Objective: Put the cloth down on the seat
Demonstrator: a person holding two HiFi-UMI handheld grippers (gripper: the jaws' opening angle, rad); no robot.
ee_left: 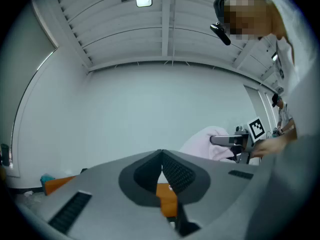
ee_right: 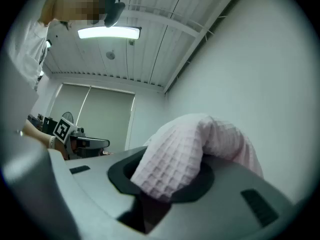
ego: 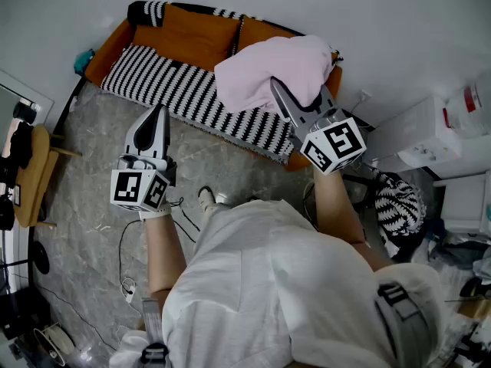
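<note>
A pink waffle-weave cloth (ego: 272,71) hangs bunched over the right half of the sofa seat (ego: 176,83), which has a black-and-white striped cover and orange back cushions. My right gripper (ego: 278,84) is shut on the cloth; in the right gripper view the cloth (ee_right: 175,159) fills the gap between the jaws and drapes over the right one. My left gripper (ego: 159,112) is held above the floor in front of the sofa, left of the cloth. Its jaws meet at the tips (ee_left: 161,156) with nothing between them. The pink cloth (ee_left: 205,144) shows to its right.
A wooden stool (ego: 31,175) stands at the left edge. At the right are a white cabinet (ego: 426,133), a striped bag (ego: 399,204) and clutter. Cables (ego: 126,271) trail over the grey marble floor by the person's feet. A white wall runs behind the sofa.
</note>
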